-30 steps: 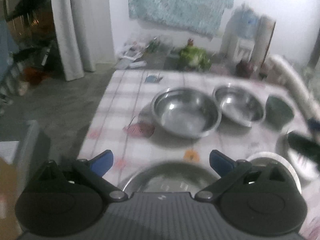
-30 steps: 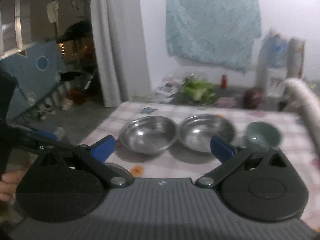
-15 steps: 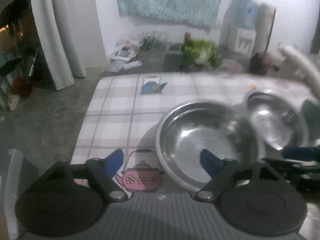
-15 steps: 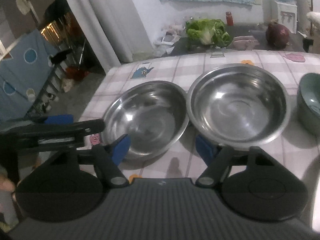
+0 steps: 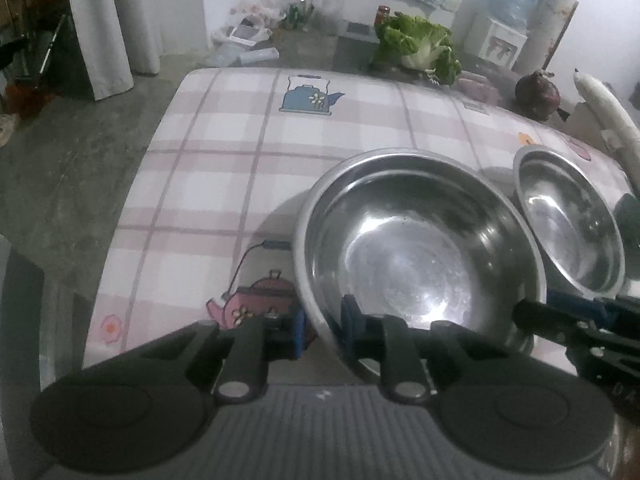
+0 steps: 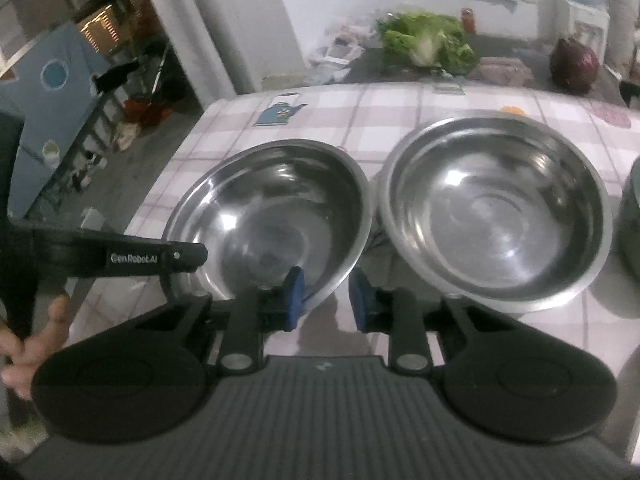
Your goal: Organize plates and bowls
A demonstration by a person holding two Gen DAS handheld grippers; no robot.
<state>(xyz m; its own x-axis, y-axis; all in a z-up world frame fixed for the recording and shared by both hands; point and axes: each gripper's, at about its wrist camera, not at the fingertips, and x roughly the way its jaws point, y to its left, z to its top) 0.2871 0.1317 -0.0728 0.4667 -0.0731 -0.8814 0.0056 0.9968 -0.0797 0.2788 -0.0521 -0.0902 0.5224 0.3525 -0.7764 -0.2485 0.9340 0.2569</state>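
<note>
Two steel bowls stand side by side on the checked tablecloth. My left gripper (image 5: 323,326) is shut on the near rim of the left steel bowl (image 5: 416,256), one pad outside, one inside. My right gripper (image 6: 326,294) has closed on the near right rim of the same left steel bowl (image 6: 272,208), left pad inside, right pad outside. The second steel bowl (image 6: 496,208) sits just right of it and also shows in the left wrist view (image 5: 568,220). The right gripper's tip (image 5: 576,312) shows in the left wrist view.
A dark green bowl (image 6: 632,220) sits at the right edge. The tablecloth (image 5: 256,152) stretches back to the far table edge. Lettuce (image 5: 420,46), a dark red round vegetable (image 5: 536,94) and a water dispenser (image 5: 500,12) stand behind. The table's left edge drops to the floor.
Both grippers moved forward and down to the left steel bowl and closed their jaws on its near rim, going from wide open to narrow.
</note>
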